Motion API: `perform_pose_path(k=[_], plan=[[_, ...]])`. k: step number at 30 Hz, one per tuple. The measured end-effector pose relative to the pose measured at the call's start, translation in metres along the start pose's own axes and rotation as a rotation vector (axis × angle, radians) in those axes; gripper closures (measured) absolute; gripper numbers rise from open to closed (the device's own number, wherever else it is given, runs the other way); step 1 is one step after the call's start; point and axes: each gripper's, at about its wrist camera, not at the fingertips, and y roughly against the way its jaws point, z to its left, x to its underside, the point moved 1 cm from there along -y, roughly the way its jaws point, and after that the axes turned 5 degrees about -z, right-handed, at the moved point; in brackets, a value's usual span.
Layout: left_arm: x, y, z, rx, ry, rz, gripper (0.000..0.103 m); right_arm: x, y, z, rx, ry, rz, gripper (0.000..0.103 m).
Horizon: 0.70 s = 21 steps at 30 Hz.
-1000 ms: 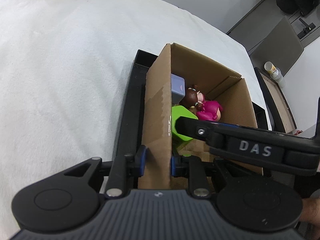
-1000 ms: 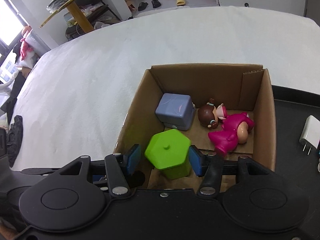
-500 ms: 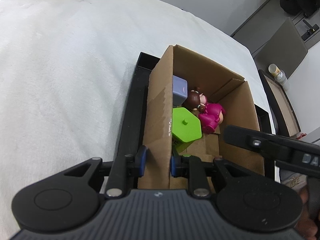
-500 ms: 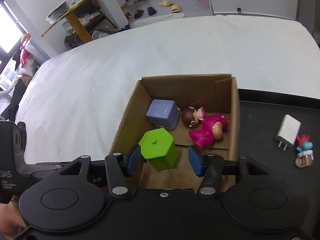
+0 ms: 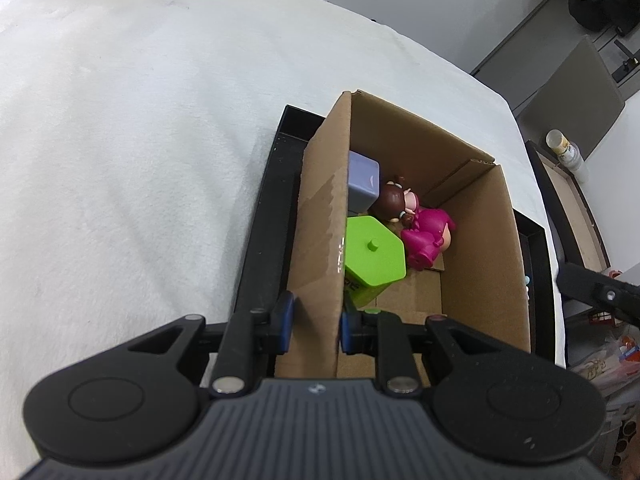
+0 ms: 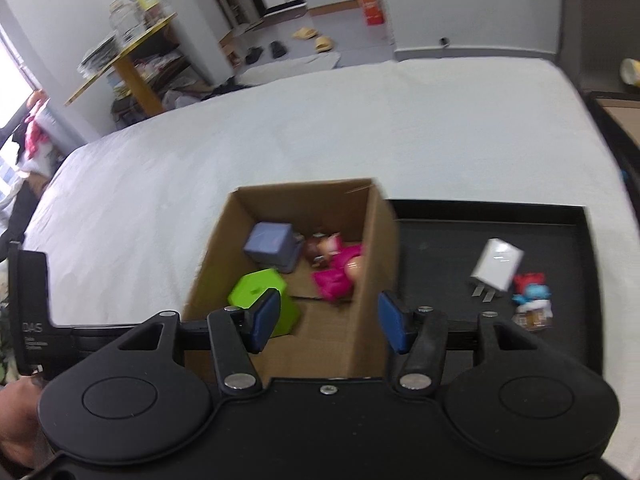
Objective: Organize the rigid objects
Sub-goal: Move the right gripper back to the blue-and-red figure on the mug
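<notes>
Right gripper [image 6: 326,322] fingers wide and empty, just opened; white charger [image 6: 496,266] lying up-right on black tray [image 6: 440,236]. Left gripper [image 5: 314,322] clamping cardboard box [image 5: 320,216] wall.

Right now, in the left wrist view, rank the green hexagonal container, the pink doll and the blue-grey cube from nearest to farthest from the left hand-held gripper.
1. Green hexagonal container: just beyond the left hand-held gripper, against the wall it clamps.
2. Pink doll: further in, toward the right.
3. Blue-grey cube: deepest, against the same wall.
</notes>
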Motion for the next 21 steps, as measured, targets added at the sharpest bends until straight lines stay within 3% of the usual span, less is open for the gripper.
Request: perform_pose_path(k=[8, 21], plan=[[0.0, 0.0, -0.003, -0.017, 0.004, 0.001, 0.082, 0.007, 0.008, -0.032, 0.059, -0.038, -0.015, 0.04], [-0.002, -0.001, -0.004, -0.027, -0.002, 0.013, 0.083, 0.018, 0.0, -0.088, 0.117, -0.12, -0.002, 0.04]])
